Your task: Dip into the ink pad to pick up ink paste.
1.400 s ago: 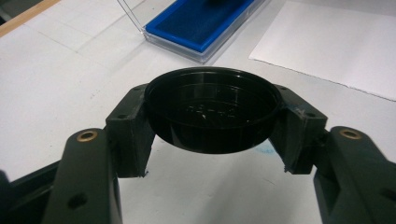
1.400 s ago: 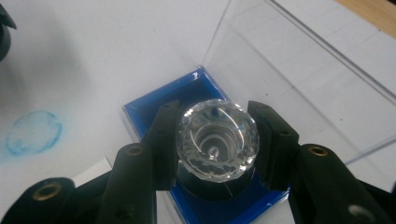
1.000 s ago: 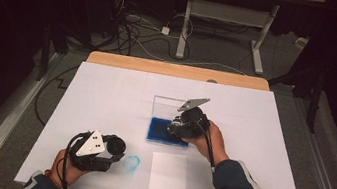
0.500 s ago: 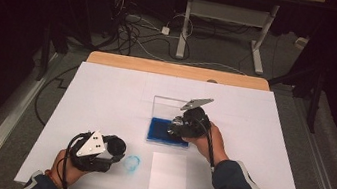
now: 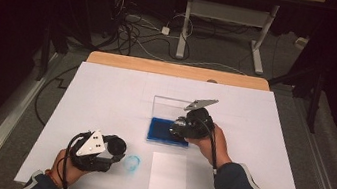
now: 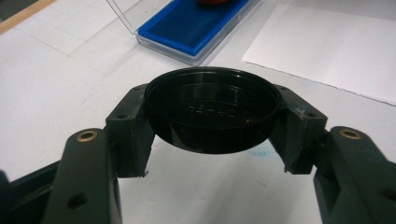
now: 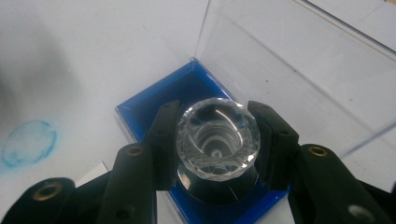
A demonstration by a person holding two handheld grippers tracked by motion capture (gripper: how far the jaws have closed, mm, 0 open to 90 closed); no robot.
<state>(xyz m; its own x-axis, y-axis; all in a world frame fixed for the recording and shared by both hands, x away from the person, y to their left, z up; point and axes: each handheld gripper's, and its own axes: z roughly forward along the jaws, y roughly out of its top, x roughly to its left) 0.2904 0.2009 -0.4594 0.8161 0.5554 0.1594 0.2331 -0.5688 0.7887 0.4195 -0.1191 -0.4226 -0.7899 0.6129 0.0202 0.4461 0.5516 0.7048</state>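
While you look from the earlier frames to this one, almost nothing differs: both of your hands stay where they were, the left near the front edge of the desk [image 5: 105, 95], the right over the ink pad. Your left hand-held gripper [image 5: 114, 153] pinches a round black cap [image 6: 212, 109] by its two sides; the cap is shallow, glossy plastic, with small raised letters on its inner floor, and it hangs a little above the white desk cover. Just beside that gripper lies a round, pale blue ink print [image 5: 132, 163] on the cover, faint and a bit smeared. Your right hand-held gripper [image 5: 179, 128] is closed on a stamp [image 7: 217, 135] with a clear, faceted top like cut crystal and a black round base, and the base stands on the ink pad [image 5: 161, 131]. The pad is a flat, deep blue rectangle with a soft matte look, in a clear plastic case. Its transparent lid [image 5: 169, 107] stands upright behind it, thin and shiny. A plain white sheet of paper [image 5: 169, 178] lies flat between your hands, near the front edge, just apart from the case.
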